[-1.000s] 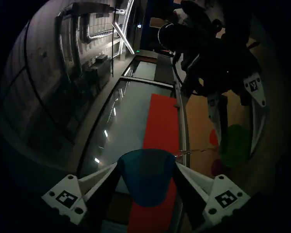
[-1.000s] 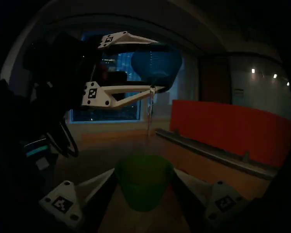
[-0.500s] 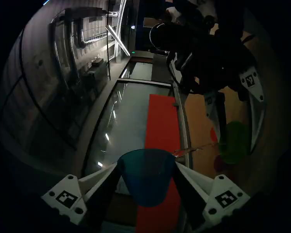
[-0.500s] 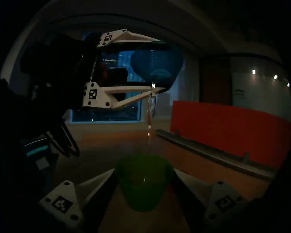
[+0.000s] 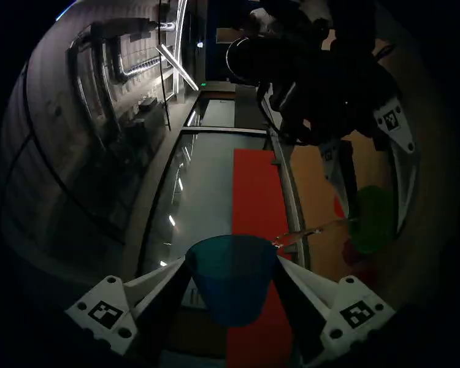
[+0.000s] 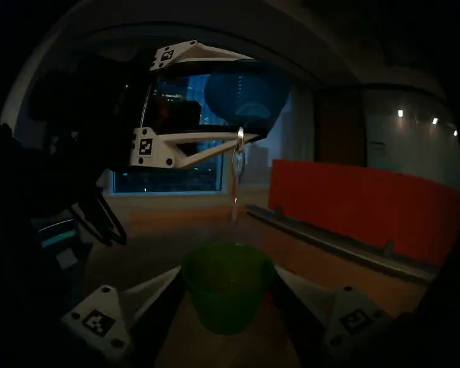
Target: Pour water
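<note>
The room is dim. My left gripper (image 5: 233, 279) is shut on a blue cup (image 5: 232, 277), tipped onto its side. In the right gripper view that blue cup (image 6: 247, 99) hangs high between the left gripper's white fingers (image 6: 187, 147), and a thin stream of water (image 6: 235, 190) falls from its rim. My right gripper (image 6: 228, 288) is shut on a green cup (image 6: 227, 283) held upright under the stream. The left gripper view shows the water stream (image 5: 310, 231) reaching the green cup (image 5: 372, 218) between the right gripper's fingers (image 5: 403, 172).
A wooden tabletop (image 6: 162, 236) lies below the cups. A red panel (image 6: 377, 202) and a metal rail (image 6: 340, 242) run along its right side. A dark window (image 6: 168, 175) sits behind. Dark cables and gear (image 6: 58, 184) crowd the left.
The blue cup has tipped a little further and the left gripper has rolled slightly. Water keeps running into the green cup, which has stayed in place.
</note>
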Tool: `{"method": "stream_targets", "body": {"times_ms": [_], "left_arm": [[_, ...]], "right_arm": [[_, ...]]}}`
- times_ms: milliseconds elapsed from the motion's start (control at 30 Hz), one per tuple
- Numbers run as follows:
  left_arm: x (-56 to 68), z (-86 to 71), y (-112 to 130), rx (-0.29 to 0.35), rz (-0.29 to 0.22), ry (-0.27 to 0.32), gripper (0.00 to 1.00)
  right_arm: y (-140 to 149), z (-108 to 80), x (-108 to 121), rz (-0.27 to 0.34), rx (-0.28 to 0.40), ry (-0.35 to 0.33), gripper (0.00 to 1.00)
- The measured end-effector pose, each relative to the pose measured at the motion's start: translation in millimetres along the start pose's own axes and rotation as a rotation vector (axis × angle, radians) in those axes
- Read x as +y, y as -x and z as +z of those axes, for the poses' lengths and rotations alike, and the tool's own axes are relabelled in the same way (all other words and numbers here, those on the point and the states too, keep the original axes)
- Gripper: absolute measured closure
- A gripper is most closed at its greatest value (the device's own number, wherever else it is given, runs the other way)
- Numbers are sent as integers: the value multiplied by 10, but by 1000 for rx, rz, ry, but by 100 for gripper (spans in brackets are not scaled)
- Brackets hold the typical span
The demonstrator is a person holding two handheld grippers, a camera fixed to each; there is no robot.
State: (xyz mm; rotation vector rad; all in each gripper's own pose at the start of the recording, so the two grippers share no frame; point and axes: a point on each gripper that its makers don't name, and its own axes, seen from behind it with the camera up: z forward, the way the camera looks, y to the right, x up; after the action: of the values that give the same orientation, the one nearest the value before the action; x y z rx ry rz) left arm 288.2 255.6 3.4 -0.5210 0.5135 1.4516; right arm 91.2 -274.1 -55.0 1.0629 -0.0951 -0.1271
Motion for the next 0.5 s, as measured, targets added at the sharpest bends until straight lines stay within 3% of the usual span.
{"method": "stream_targets", "body": {"times_ms": [500], "left_arm": [[-79,-16,-104,13,79,-14,13]], "right_arm": [[-5,4,12,7,7,3,0]]}}
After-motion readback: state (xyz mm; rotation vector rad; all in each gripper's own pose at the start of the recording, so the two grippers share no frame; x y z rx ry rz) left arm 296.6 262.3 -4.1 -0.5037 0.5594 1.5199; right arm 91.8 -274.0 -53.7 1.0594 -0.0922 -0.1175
